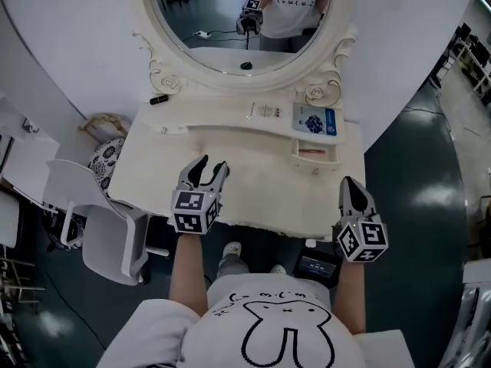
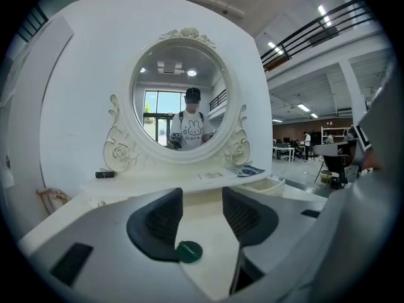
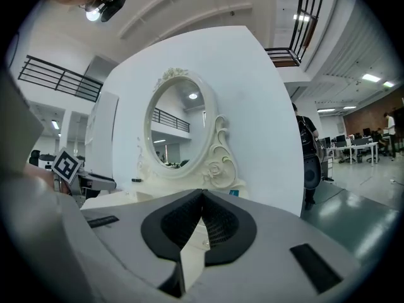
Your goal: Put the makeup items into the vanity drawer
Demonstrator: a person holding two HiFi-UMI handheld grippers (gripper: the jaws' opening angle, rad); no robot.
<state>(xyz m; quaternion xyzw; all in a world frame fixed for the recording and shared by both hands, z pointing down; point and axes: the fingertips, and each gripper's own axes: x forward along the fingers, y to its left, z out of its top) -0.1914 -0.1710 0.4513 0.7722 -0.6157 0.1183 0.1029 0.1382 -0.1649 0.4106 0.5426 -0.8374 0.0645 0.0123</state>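
Observation:
On the cream vanity table (image 1: 253, 198), my left gripper (image 1: 213, 164) hovers over the front left of the top, open, with nothing between its fingers (image 2: 165, 216). My right gripper (image 1: 347, 182) is shut and empty at the table's front right edge; its pads meet in the right gripper view (image 3: 202, 198). A small open drawer (image 1: 314, 152) at the back right holds a reddish item. On the shelf under the mirror lie a black tube (image 1: 159, 99), a white flat item (image 1: 265, 111) and a blue packet (image 1: 314, 120). The black tube (image 2: 105, 174) and blue packet (image 2: 250, 170) also show ahead of the left gripper.
The oval mirror (image 1: 230, 21) with carved frame rises behind the shelf. A small pale item (image 1: 175, 129) lies at the shelf's left. A white chair (image 1: 103, 232) stands left of the table. A dark device (image 1: 316, 267) lies on the floor under the table's front right.

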